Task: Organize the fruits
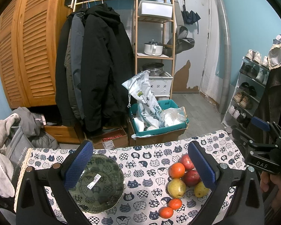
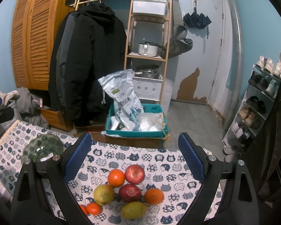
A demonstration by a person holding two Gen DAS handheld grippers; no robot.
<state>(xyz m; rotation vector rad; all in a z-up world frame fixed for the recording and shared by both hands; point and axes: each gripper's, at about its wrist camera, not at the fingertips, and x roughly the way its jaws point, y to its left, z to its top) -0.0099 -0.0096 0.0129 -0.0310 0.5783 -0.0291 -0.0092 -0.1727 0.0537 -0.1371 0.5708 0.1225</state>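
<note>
A pile of fruit lies on the cat-print tablecloth [image 2: 159,159]. It holds two red apples [image 2: 134,174] [image 2: 130,192], two oranges [image 2: 116,177] [image 2: 154,196], two yellow-green pears [image 2: 104,194] [image 2: 134,210] and small tangerines [image 2: 93,208]. My right gripper [image 2: 134,159] hovers open just above and behind the pile, holding nothing. My left gripper [image 1: 140,166] is open and empty too. Its left finger overlaps an empty green glass bowl [image 1: 99,183], and its right finger hides part of the fruit pile [image 1: 178,183].
The table's far edge drops to a floor with a teal box [image 2: 136,129] holding bags. Behind it hang dark coats [image 2: 84,65] beside a wooden shelf [image 2: 148,56]. A shoe rack [image 2: 258,103] stands on the right, and grey clothes [image 1: 1,146] lie at the left.
</note>
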